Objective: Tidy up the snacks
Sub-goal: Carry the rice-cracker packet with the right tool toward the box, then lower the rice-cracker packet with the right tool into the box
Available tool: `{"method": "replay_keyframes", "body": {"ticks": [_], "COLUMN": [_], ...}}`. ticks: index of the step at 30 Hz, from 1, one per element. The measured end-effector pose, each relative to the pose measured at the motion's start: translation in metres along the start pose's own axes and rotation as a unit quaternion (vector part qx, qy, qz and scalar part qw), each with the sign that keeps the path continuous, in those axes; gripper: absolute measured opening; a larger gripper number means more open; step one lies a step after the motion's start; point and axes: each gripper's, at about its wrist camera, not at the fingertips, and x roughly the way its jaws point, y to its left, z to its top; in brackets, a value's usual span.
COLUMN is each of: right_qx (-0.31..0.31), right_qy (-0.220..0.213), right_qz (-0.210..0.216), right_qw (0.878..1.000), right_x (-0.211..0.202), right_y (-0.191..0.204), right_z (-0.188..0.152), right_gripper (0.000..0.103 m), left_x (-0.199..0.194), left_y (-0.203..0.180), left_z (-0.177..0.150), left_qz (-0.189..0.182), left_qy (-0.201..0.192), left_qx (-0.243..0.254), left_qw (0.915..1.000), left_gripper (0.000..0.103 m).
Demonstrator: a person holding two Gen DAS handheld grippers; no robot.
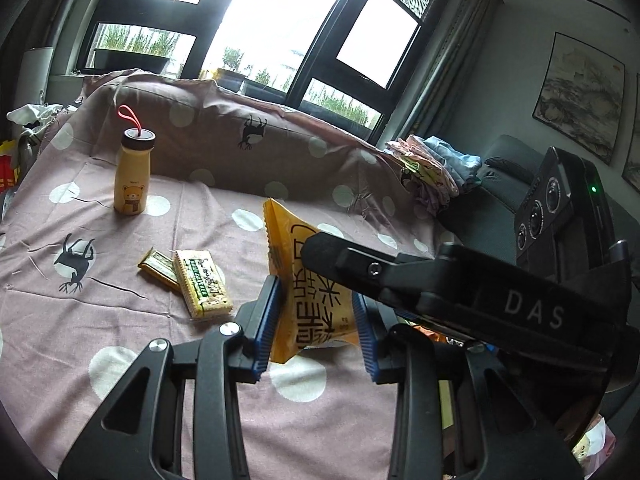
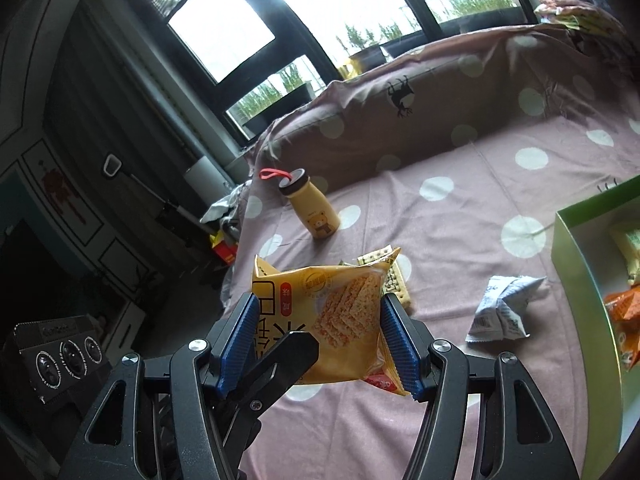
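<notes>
A yellow snack bag [image 1: 312, 304] with a picture of rice crackers [image 2: 340, 300] hangs in the air above the spotted pink cloth. My left gripper [image 1: 316, 328] is shut on it, blue pads pressing both edges. My right gripper [image 2: 320, 344] is shut on the same bag from the other side. One black finger [image 1: 320, 248] of the right gripper crosses in front of the bag in the left wrist view. On the cloth lie a green-and-cream cracker packet [image 1: 204, 284], a gold packet [image 1: 158, 264] and a crumpled white packet [image 2: 504, 312].
A green box [image 2: 576, 280] at the right holds an orange packet [image 2: 624, 304] and other snacks. A yellow bear bottle [image 1: 132, 172] with a red loop stands on the cloth near the cushion back. Folded clothes [image 1: 436, 168] lie on the sofa arm.
</notes>
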Motion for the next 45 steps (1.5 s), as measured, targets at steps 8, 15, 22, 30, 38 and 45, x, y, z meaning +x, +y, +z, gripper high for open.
{"method": "replay_keyframes", "body": {"ticks": [8, 15, 22, 30, 38, 45], "right_qx": [0.009, 0.014, 0.042, 0.078, 0.134, 0.17], "right_qy": [0.005, -0.015, -0.041, -0.076, -0.1, -0.107], "right_qz": [-0.006, -0.025, -0.027, -0.043, -0.065, -0.086], "right_qw": [1.0, 0.999, 0.998, 0.993, 0.984, 0.976], "right_x": [-0.007, -0.026, -0.049, -0.079, -0.102, -0.113], "right_y": [-0.016, -0.035, -0.06, -0.095, -0.135, -0.16], "right_z": [0.005, 0.012, 0.02, 0.024, 0.023, 0.021], "right_gripper": [0.065, 0.065, 0.065, 0.065, 0.065, 0.065], "left_x": [0.014, 0.032, 0.046, 0.076, 0.109, 0.13], "left_y": [-0.011, -0.026, -0.061, -0.099, -0.13, -0.148], "left_z": [-0.004, 0.003, 0.006, 0.004, 0.0, -0.004], "left_qz": [-0.008, -0.053, -0.059, -0.088, -0.115, -0.134], "left_qy": [-0.001, 0.014, 0.016, 0.037, 0.072, 0.104], "left_qx": [-0.012, -0.023, 0.03, 0.074, 0.102, 0.118], "left_qw": [0.9999, 0.9982, 0.9977, 0.9927, 0.9854, 0.9785], "left_gripper": [0.036, 0.036, 0.036, 0.036, 0.036, 0.036]}}
